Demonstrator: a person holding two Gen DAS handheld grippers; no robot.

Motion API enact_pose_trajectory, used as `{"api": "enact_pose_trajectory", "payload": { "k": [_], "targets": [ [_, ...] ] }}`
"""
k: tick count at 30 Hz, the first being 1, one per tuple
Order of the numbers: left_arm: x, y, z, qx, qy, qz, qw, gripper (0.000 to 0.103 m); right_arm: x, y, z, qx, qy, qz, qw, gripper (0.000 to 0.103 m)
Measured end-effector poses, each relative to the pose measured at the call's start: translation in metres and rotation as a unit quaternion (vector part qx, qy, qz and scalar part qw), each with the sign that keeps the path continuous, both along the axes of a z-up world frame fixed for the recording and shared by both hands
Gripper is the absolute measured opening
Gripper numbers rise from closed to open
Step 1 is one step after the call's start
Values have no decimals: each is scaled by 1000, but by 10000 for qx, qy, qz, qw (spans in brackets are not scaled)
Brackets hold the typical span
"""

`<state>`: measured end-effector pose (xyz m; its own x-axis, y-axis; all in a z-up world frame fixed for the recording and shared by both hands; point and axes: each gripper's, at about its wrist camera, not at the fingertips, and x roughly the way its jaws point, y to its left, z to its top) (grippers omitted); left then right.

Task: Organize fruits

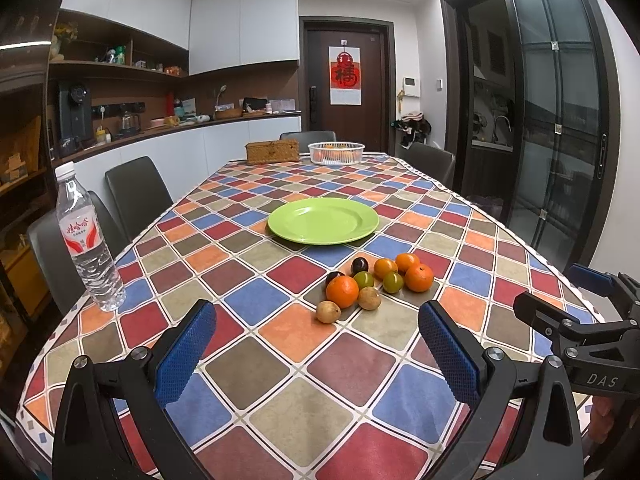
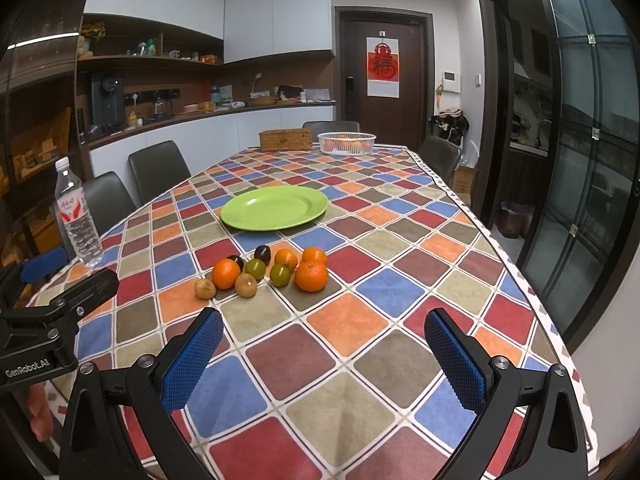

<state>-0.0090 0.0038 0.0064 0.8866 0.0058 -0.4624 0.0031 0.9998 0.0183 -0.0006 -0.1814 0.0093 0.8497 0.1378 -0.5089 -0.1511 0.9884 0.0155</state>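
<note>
A cluster of small fruits lies on the checked tablecloth: several oranges, two green fruits, two dark plums and two brown fruits. The cluster shows in the right wrist view too. An empty green plate sits just beyond the fruits. My left gripper is open and empty, short of the fruits. My right gripper is open and empty, also short of them; it shows at the right edge of the left wrist view.
A water bottle stands near the table's left edge. A white basket holding oranges and a wicker box sit at the far end. Dark chairs line the table's sides.
</note>
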Motion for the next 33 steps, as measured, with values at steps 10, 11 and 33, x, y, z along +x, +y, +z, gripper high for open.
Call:
{"api": "enact_pose_trajectory", "payload": {
  "k": [10,11,33],
  "targets": [
    [-1,1,3,-9,-58,10,10000,103,0,0,0,-1,-6,2,10000,102],
    [-2,1,3,-9,-71,14,10000,103,0,0,0,2,-7,2,10000,102],
    [-7,1,5,-4,-185,43,9998,103,-1,1,1,2,-29,13,10000,102]
  ]
}}
